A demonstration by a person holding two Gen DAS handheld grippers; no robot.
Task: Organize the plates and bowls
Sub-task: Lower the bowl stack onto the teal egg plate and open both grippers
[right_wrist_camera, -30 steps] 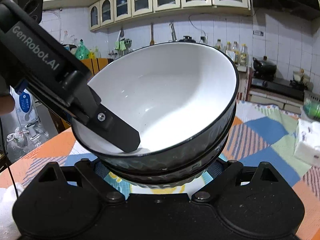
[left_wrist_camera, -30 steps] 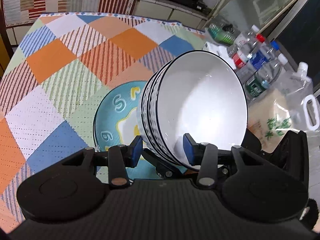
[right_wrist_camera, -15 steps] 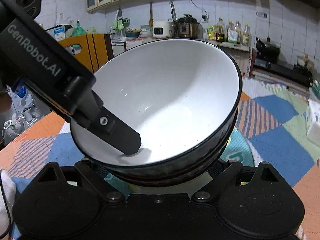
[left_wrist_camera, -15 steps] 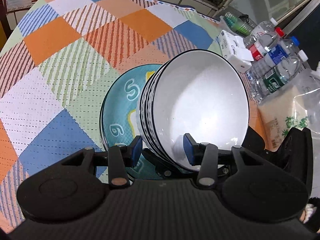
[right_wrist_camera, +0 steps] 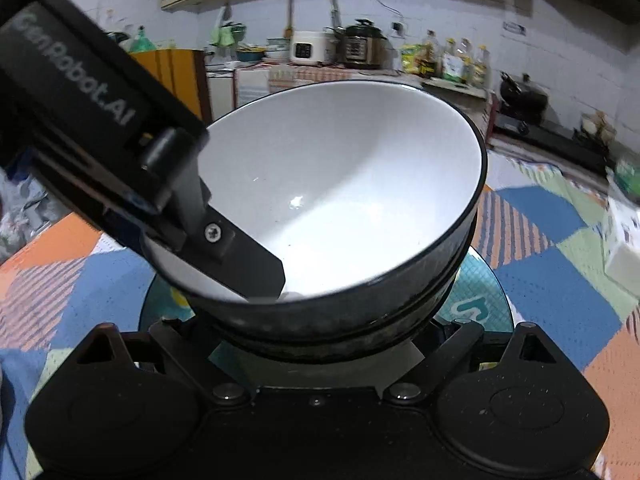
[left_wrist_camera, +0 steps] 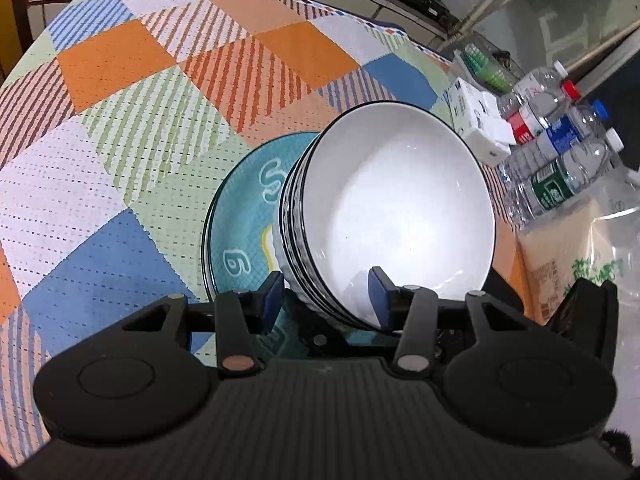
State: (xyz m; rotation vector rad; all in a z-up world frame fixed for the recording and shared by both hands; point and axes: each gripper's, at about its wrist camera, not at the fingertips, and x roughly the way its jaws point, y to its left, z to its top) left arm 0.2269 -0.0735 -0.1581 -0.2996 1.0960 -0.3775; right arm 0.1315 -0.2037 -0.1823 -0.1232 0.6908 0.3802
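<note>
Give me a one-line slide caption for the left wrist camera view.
Left claw grips the rim of a stack of white bowls over a teal plate on a patchwork tablecloth.

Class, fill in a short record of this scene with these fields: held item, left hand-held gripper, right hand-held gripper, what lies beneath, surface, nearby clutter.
held item: stack of white bowls, tilted
left hand-held gripper: fingers straddle the stack's rim, one inside the top bowl, one outside
right hand-held gripper: fingertips hidden under the bowls; state unclear
what lies beneath: teal plate; contact unclear
surface: patchwork tablecloth
nearby clutter: water bottles, white box
</note>
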